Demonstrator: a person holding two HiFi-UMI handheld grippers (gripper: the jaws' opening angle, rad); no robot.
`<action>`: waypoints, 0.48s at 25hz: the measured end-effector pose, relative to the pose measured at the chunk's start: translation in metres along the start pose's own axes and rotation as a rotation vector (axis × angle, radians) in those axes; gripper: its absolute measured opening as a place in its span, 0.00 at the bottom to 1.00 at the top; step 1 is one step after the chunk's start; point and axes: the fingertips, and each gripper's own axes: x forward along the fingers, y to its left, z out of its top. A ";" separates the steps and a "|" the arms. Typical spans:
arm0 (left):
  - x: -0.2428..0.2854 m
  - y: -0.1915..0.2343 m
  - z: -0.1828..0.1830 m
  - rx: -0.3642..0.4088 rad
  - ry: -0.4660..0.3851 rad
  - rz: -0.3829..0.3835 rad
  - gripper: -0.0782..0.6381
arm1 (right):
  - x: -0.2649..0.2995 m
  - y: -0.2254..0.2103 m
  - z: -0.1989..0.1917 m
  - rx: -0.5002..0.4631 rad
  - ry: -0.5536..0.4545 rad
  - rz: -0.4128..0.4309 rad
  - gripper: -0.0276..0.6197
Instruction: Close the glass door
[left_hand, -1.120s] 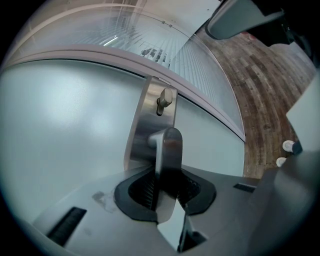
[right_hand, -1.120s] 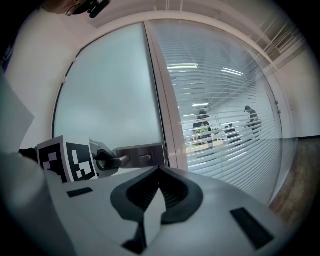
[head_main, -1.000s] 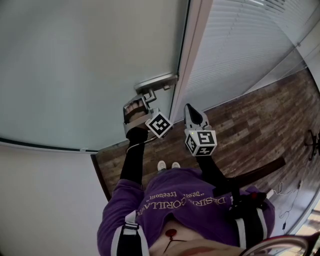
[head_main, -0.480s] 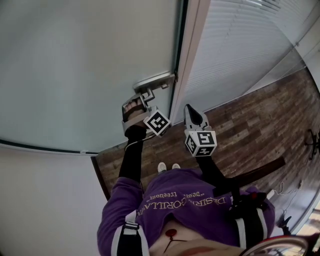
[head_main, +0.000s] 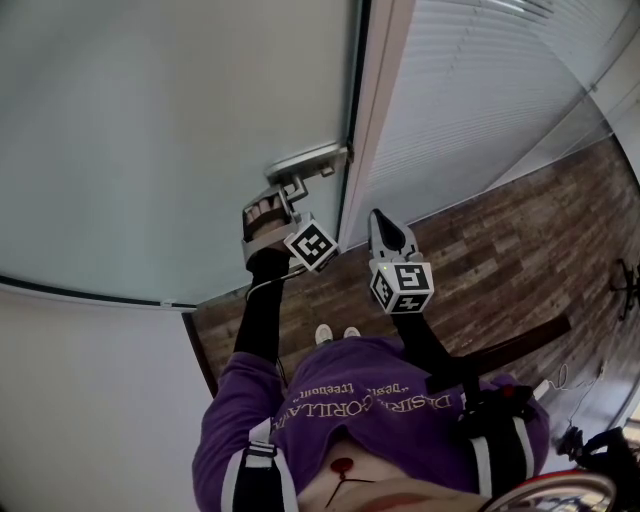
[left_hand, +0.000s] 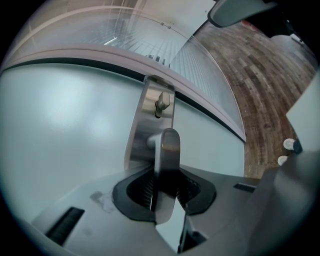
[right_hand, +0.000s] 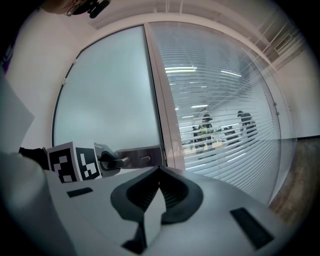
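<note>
1. Left gripper view: the left gripper (left_hand: 165, 182) is clamped on the lever handle (left_hand: 169, 145) of the glass door (left_hand: 60, 125), with a pad pressing on each side. Just beyond are the steel lock plate (left_hand: 150, 117) and a small thumb-turn (left_hand: 162, 102), which the head view does not resolve.
2. Head view: the door's free edge lies along the door frame (head_main: 375, 120), with a dark seam between them. Probably shut or nearly so; I cannot tell whether it is latched.
3. Right gripper view: the right gripper (right_hand: 159, 172) has its jaws together and holds nothing. It is off the door, to the right of the left gripper.
4. In the same view, the left gripper's marker cube (right_hand: 72, 162) hides the near end of the lever.
5. Only the right gripper view shows people (right_hand: 207, 125) far off behind the slatted blinds (right_hand: 225, 90).
6. Head view: wood floor (head_main: 500, 250) on the right and a purple shirt (head_main: 370, 400) near the camera.
</note>
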 end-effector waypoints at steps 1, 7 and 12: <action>-0.001 -0.001 0.001 -0.008 -0.015 -0.004 0.21 | -0.001 0.000 0.000 0.000 0.000 0.001 0.03; -0.007 -0.008 -0.005 -0.022 -0.048 0.044 0.21 | -0.007 0.001 -0.004 -0.004 -0.003 0.001 0.03; -0.017 -0.009 -0.005 -0.073 -0.065 0.026 0.23 | -0.009 0.001 0.002 -0.002 -0.003 0.003 0.03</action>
